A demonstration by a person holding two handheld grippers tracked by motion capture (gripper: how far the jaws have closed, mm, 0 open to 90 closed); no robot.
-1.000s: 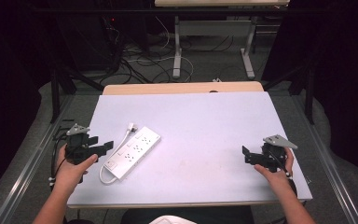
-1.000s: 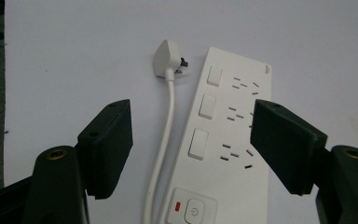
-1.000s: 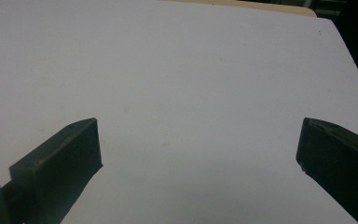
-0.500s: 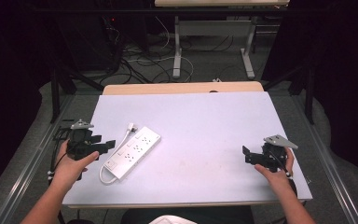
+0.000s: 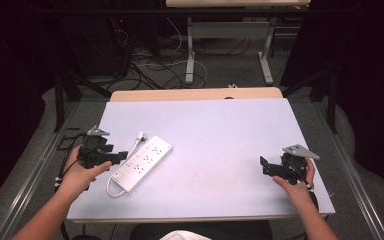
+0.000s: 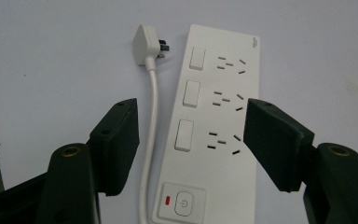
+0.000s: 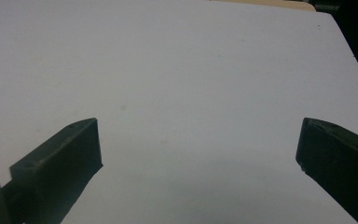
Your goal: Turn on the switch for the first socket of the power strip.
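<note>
Near the table's left edge, the left hand-held gripper, jaws apart and just closing, hovers over the power strip. The right hand-held gripper gapes wide near the right edge.

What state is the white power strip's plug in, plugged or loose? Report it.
Loose: the white plug lies on the table beside the white power strip, prongs bare.

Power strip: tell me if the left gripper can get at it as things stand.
Probably yes. The left gripper hovers open right at the power strip, whose white cable also lies between the jaws; nothing else lies on the table near it.
</note>
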